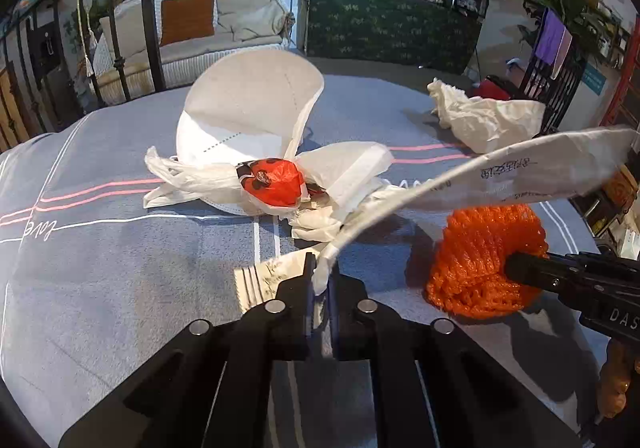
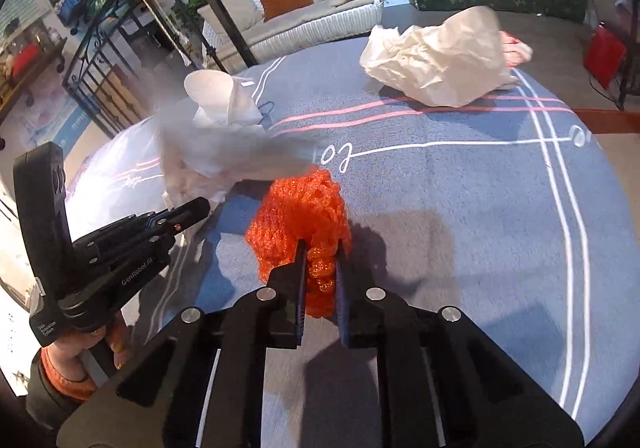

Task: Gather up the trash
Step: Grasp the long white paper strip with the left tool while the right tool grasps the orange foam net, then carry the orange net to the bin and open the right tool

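My left gripper (image 1: 321, 268) is shut on a white plastic bag (image 1: 520, 172) and holds it lifted above the blue tablecloth (image 1: 120, 308); the bag shows blurred in the right wrist view (image 2: 224, 152). My right gripper (image 2: 322, 252) is shut on an orange foam net (image 2: 300, 212), also seen in the left wrist view (image 1: 484, 260). A pile of trash lies mid-table: a white face mask (image 1: 248, 108), a red printed wrapper (image 1: 276, 184) and white tissues (image 1: 344, 168). A crumpled white paper (image 1: 484, 116) lies far right, and it shows in the right wrist view (image 2: 436, 60).
A small printed packet (image 1: 264, 276) lies under my left fingers. Behind the table stand a white wicker sofa (image 1: 208, 32), a black iron rail (image 1: 148, 8) and a green patterned counter (image 1: 392, 28). The table edge curves away at the right (image 2: 600, 232).
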A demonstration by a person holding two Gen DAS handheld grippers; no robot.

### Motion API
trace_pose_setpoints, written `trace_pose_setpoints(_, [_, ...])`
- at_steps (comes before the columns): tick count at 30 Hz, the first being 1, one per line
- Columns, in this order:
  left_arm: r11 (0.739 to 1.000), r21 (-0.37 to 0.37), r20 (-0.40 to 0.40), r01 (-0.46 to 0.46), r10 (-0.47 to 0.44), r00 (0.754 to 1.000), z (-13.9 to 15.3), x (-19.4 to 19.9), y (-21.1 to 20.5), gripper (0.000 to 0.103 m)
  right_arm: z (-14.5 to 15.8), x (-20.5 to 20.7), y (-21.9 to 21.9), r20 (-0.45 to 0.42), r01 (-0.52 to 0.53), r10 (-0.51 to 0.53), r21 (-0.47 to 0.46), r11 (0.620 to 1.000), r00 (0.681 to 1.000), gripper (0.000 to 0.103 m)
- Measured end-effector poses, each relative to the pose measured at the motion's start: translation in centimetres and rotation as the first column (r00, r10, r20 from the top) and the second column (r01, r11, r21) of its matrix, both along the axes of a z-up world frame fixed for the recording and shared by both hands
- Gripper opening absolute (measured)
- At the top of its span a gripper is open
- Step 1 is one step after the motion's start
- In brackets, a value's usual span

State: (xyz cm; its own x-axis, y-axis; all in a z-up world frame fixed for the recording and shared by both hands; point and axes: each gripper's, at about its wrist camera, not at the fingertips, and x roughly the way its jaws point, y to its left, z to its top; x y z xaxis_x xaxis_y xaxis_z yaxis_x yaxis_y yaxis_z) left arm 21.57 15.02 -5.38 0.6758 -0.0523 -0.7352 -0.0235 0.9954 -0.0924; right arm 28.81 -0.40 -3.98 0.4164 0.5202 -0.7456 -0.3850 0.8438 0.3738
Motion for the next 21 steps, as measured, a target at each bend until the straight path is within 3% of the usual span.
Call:
trace_pose_setpoints(13, [0.998, -0.068, 0.151, 0.005, 0.005, 0.989, 3.8, -6.9, -2.0, 0.004, 3.2, -7.6, -6.9, 0.146, 0.127, -0.125, -0.009, 0.992, 0.981, 0.013])
trace_pose_setpoints(21, [0.988, -0.133, 0.193, 0.080, -0.054, 0.980, 5.4, -8.7, -5.8, 0.004, 3.2, -13.2, -16.1, 0.168, 0.295, -0.288, -0.017, 0.955, 0.943, 0.013])
